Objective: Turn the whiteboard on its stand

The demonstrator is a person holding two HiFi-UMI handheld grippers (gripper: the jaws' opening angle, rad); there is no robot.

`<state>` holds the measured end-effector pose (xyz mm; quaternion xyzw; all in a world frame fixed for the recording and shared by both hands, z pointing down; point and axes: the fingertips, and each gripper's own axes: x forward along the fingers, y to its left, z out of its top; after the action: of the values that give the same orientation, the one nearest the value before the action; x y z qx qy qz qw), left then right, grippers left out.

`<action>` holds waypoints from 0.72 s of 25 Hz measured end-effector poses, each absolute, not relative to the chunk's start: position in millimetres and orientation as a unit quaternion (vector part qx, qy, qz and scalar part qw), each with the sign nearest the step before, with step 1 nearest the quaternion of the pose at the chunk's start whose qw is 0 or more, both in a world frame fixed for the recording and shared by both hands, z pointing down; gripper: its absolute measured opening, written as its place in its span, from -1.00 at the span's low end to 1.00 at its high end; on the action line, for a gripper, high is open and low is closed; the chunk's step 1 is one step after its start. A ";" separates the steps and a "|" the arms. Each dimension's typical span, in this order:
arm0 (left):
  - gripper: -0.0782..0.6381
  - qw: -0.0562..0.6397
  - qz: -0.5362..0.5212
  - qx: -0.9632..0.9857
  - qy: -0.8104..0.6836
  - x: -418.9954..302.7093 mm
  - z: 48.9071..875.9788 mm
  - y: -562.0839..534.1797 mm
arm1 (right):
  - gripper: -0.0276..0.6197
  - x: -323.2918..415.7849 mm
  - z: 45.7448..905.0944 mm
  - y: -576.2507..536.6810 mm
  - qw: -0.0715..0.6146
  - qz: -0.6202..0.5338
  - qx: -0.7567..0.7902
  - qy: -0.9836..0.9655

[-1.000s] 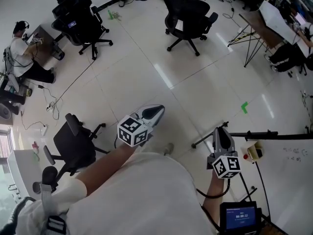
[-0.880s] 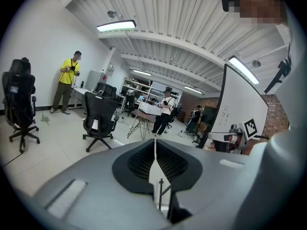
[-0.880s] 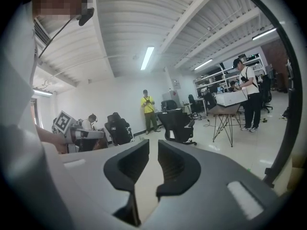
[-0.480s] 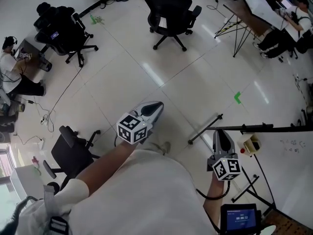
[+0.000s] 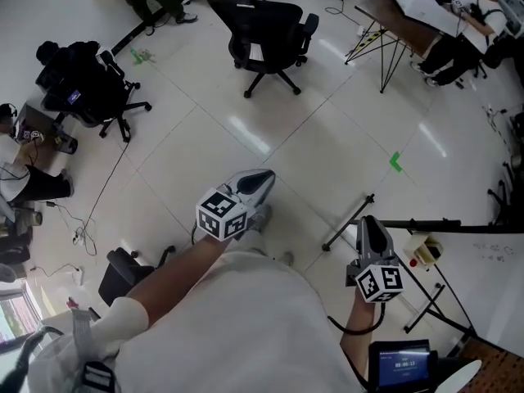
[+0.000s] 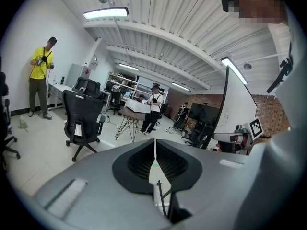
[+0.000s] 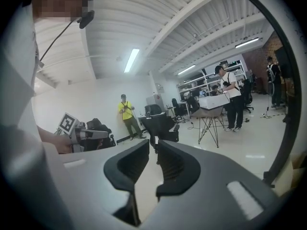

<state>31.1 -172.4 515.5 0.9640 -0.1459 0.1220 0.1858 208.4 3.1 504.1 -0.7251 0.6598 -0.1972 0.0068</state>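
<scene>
At the lower right of the head view stands the whiteboard [image 5: 501, 273]. Its white face runs off the picture's right edge under a black top bar, and it bears a few faint marks. It sits on its stand [image 5: 347, 223], whose black legs spread over the pale tiled floor [image 5: 327, 137]. A small pale box with a red knob [image 5: 422, 254] sits at the board's near edge.

Just beside that edge the right tongs [image 5: 368, 219] hang above a stand leg. In the right gripper view their jaws stand a narrow gap apart, with only floor showing between them. Further left, well apart from the board, the left tongs [image 5: 264, 178] point out over the floor. The left gripper view shows their jaws closed to a thin slit, holding nothing.

A lit screen [image 5: 401, 363] sits at the bottom edge below the right arm. A green tape mark [image 5: 396, 162] lies on the floor beyond the stand. One black office chair [image 5: 260, 35] stands at the top, and a second chair [image 5: 90, 88], piled with dark things, stands at the upper left. A desk [image 5: 378, 8] on thin splayed legs stands at the upper right with people beside it. A person in a yellow top [image 6: 41, 63] stands by the far wall.
</scene>
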 end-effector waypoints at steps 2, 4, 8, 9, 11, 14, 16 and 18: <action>-0.71 0.179 0.123 0.966 -0.139 35.5 513.4 -194.4 | -0.74 206.1 499.6 -13.7 0.010 -0.192 -0.729 0.657; -0.71 0.175 0.122 0.968 -0.131 41.1 510.6 -214.7 | -0.74 206.7 494.6 -27.4 0.013 -0.188 -0.736 0.651; -0.71 0.169 0.114 0.973 -0.112 54.3 503.4 -252.7 | -0.74 211.6 489.1 -53.0 0.015 -0.181 -0.752 0.634; -0.71 0.168 0.113 0.973 -0.107 56.8 503.1 -260.6 | -0.74 212.1 488.9 -58.0 0.015 -0.180 -0.755 0.630; -0.71 0.168 0.112 0.975 -0.095 62.8 503.7 -273.6 | -0.74 214.0 488.8 -65.5 0.016 -0.177 -0.765 0.619; -0.71 0.165 0.115 0.977 -0.072 74.8 500.8 -287.2 | -0.74 218.7 489.9 -71.3 0.020 -0.174 -0.781 0.599; -0.71 0.162 0.118 0.978 -0.056 82.2 500.3 -295.2 | -0.74 220.1 493.7 -74.2 0.023 -0.175 -0.791 0.586; -0.71 0.160 0.120 0.979 -0.041 87.9 502.7 -303.3 | -0.74 219.7 499.8 -77.2 0.025 -0.178 -0.799 0.573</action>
<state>87.9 -303.3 502.7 0.9788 -0.0414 0.1203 0.1603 219.7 -77.2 499.8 -0.7994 0.5734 -0.1778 0.0252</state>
